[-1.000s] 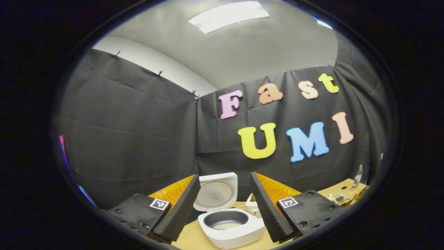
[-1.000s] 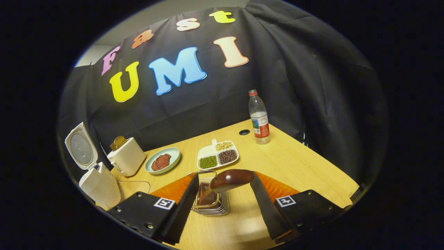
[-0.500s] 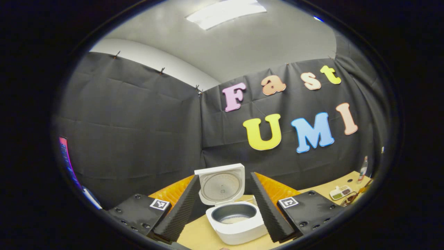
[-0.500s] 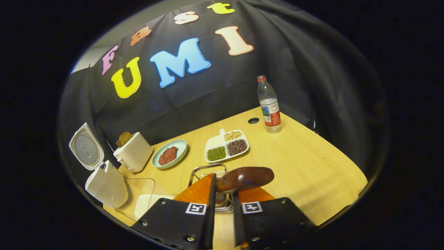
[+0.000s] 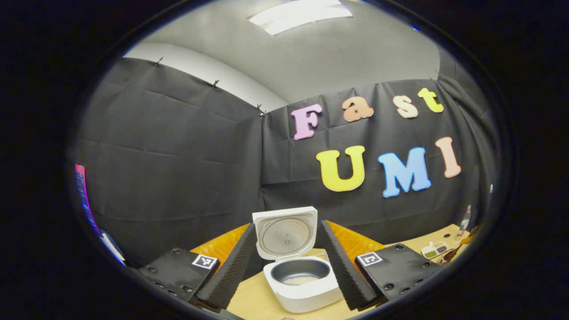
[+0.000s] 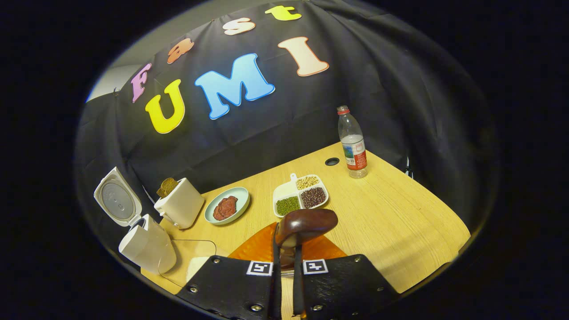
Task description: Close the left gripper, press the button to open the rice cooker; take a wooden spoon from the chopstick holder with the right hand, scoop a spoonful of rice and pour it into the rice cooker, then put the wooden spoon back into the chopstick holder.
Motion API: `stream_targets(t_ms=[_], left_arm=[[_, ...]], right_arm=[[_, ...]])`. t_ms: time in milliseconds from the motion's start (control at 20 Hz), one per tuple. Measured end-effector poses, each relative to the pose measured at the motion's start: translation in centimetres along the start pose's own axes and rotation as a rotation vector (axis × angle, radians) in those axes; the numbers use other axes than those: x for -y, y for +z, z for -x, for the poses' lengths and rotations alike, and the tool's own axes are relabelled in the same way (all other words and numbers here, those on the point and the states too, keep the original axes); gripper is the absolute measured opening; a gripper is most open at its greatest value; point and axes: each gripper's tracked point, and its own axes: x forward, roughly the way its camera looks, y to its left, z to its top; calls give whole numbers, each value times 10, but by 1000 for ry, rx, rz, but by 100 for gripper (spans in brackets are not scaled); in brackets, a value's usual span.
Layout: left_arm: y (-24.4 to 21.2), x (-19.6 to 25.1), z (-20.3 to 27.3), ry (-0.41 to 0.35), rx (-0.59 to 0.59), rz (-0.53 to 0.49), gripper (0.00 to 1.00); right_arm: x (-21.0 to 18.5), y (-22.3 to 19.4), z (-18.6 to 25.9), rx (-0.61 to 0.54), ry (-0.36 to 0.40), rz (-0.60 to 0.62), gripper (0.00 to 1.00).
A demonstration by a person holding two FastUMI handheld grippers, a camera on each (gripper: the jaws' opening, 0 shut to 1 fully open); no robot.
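The table (image 6: 400, 222) is the largest thing, its right half bare wood running out to a curved front edge, with the black cloth wall close behind its far edge. One rice cooker (image 6: 146, 242) stands at the table's left edge with its lid (image 6: 116, 202) tipped up; in the left gripper view the same cooker (image 5: 302, 284) sits just ahead between the fingers, the pot open with a little pale rice in the bottom. One toaster (image 6: 180, 206) stands just right of the cooker, a brown slice poking from its top. One water bottle (image 6: 352, 144) stands upright near the far right corner, beside a round hole in the tabletop. One round plate (image 6: 227, 211) holds something reddish. One divided dish (image 6: 301, 200) has three filled sections: green, dark and pale beans.

The right gripper (image 6: 285, 271) is pressed nearly together, pinching the handle of one wooden spoon (image 6: 306, 224), whose dark bowl rises above the fingertips. The left gripper (image 5: 286, 266) is spread wide, touching nothing.
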Motion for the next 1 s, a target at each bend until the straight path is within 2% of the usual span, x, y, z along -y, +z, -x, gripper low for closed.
stream_targets(t_ms=[250, 500, 700, 1000], left_arm=[[-5, 0, -4, -23, 5, 40, 100], [-15, -6, -7, -43, 0, 60, 99], [-22, -22, -10, -44, -5, 64, 98], [-36, -51, -13, -31, -26, 90, 98]], right_arm=[[-20, 32, 24, 59, 16, 9, 10], [-64, 51, 43, 98, 79, 27, 10], [-101, 47, 47, 99, 129, 64, 10], [-148, 17, 41, 58, 180, 123, 10]])
